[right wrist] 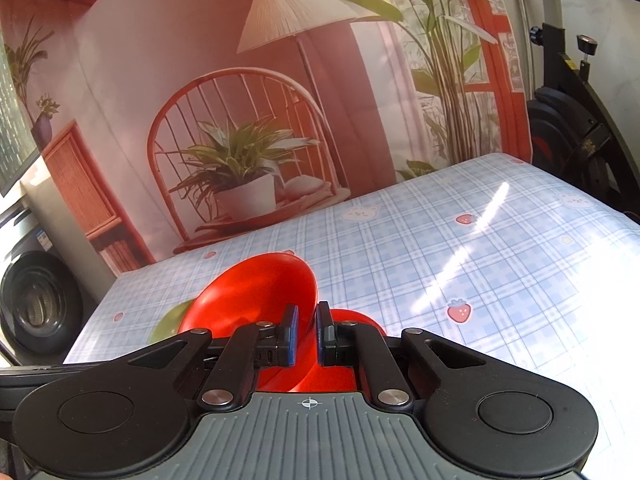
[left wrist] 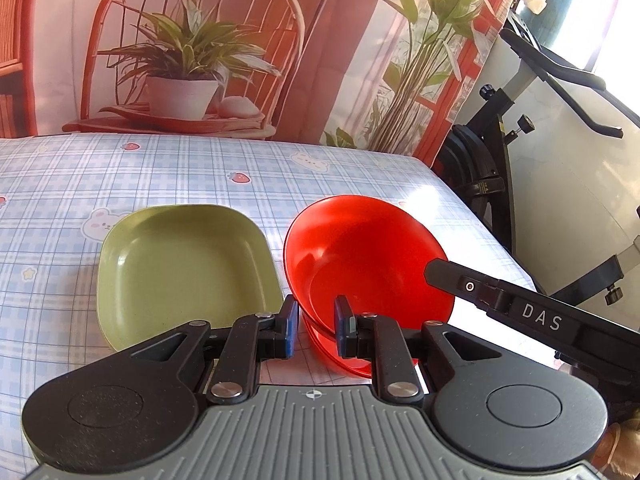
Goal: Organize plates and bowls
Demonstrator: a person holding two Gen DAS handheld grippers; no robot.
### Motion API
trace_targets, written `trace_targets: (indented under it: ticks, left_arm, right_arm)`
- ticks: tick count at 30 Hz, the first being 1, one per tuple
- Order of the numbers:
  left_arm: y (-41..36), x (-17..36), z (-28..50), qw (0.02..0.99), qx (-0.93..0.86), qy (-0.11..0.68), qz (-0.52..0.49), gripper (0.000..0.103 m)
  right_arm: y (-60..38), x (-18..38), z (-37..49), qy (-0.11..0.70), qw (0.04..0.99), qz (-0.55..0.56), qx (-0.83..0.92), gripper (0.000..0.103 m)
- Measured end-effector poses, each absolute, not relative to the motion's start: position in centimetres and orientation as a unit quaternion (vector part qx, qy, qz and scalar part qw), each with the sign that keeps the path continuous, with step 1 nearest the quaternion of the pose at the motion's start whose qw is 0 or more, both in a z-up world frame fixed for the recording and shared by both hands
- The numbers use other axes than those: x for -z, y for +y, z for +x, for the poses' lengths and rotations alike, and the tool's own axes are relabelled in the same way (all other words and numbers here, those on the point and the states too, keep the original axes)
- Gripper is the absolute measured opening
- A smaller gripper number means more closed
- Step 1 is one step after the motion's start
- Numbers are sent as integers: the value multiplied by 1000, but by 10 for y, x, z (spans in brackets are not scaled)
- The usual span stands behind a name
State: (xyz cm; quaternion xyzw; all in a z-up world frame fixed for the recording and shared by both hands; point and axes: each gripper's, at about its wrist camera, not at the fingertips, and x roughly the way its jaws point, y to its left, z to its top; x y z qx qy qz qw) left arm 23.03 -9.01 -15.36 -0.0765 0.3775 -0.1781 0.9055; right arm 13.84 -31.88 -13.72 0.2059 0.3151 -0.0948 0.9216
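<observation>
On the table (left wrist: 200, 168) a green plate (left wrist: 180, 268) lies flat beside a tilted red bowl (left wrist: 368, 256). The right gripper (right wrist: 307, 334) reaches in level, pinching the bowl's rim. The left gripper (left wrist: 316, 326) hangs low, jaws narrowly parted astride the near rim.

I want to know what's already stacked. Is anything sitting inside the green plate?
No, the green plate shows a bare inner surface in the left wrist view, and the red bowl is tilted beside it, not in it.
</observation>
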Motion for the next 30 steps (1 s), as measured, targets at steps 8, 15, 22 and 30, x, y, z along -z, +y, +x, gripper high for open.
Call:
trace_targets:
  ticks: [8, 15, 22, 30]
  left_arm:
    - [-106, 162, 231, 903, 190, 382, -48, 20]
    - [-113, 171, 237, 897, 192, 397, -38, 20]
    - [-115, 175, 238, 891, 196, 408, -32, 20]
    - [-120, 178, 238, 892, 194, 409, -24, 20]
  right_arm:
    - [-332, 156, 133, 323, 914, 219, 109, 8]
    - [-336, 166, 131, 329, 913, 214, 114, 9]
    - [-338, 176, 127, 333, 912, 209, 118, 9]
    - [-341, 179, 123, 329, 913, 210, 119, 9]
